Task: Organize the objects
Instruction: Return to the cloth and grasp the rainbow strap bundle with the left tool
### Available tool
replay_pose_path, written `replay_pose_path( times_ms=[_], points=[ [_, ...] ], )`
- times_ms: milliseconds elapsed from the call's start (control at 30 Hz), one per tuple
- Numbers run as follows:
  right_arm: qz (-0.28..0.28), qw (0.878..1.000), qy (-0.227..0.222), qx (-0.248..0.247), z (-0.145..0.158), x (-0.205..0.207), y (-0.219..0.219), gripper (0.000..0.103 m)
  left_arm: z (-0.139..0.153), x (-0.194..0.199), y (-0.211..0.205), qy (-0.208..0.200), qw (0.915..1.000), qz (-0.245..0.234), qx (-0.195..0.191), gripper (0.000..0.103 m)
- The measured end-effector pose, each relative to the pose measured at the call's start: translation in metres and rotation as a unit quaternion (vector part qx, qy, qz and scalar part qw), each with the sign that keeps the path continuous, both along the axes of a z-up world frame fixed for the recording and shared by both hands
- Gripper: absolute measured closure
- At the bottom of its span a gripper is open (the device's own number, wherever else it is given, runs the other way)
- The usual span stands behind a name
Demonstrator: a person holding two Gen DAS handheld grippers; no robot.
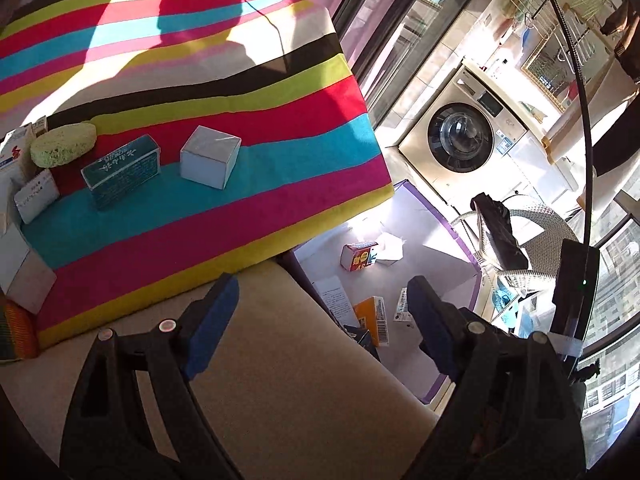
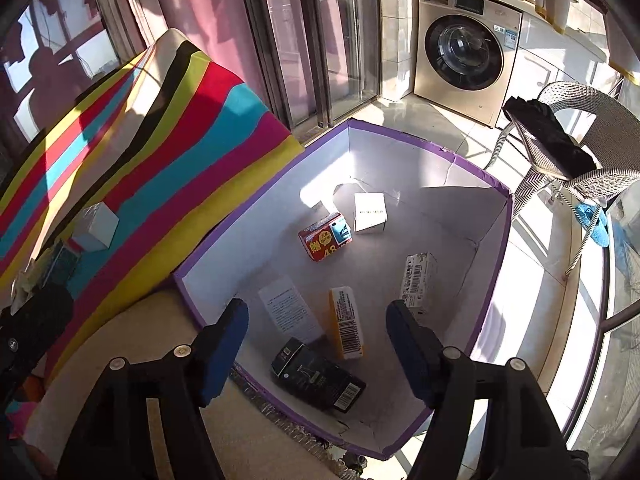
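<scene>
My left gripper (image 1: pixel 320 320) is open and empty, above the beige edge beside the striped cushion (image 1: pixel 224 216). On the cushion lie a dark teal box (image 1: pixel 122 172), a grey-white box (image 1: pixel 210 156), a yellow-green sponge (image 1: pixel 64 144) and several white boxes (image 1: pixel 36 196) at the left. My right gripper (image 2: pixel 316 340) is open and empty, over the purple-rimmed bin (image 2: pixel 460 160) on the floor. In the bin lie a red box (image 2: pixel 325 237), a white box (image 2: pixel 370 213), an orange box (image 2: pixel 346 322), a black box (image 2: pixel 318 374), a barcoded white box (image 2: pixel 418 284) and a paper sheet (image 2: pixel 288 308).
A gold washing machine (image 2: pixel 464 48) stands at the back. A wicker chair (image 2: pixel 580 132) with a black cloth (image 2: pixel 548 136) stands right of the bin. Glass sliding doors (image 2: pixel 320 40) and pink curtains are behind the cushion. A blue slipper (image 2: pixel 594 222) lies near the chair.
</scene>
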State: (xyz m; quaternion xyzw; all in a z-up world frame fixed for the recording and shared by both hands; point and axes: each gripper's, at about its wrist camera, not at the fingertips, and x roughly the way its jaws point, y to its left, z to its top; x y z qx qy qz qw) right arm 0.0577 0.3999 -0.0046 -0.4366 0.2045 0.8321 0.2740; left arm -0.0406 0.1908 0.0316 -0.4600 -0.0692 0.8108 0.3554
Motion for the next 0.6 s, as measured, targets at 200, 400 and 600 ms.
replay_pose_path(
  times_ms=[200, 400, 600],
  points=[
    [0.049, 0.998, 0.005, 0.025, 0.008, -0.017, -0.035, 0.031, 0.000, 0.013, -0.048, 0.010, 0.9991, 0.040, -0.011, 0.015],
    [0.130, 0.990, 0.017, 0.042, 0.013, -0.038, -0.086, 0.031, -0.003, 0.013, -0.106, 0.014, 0.9924, 0.119, -0.028, 0.015],
    [0.248, 0.965, 0.002, 0.084, 0.013, -0.059, -0.143, 0.031, -0.005, 0.018, -0.159, 0.017, 0.9850, 0.170, -0.020, 0.015]
  ],
)
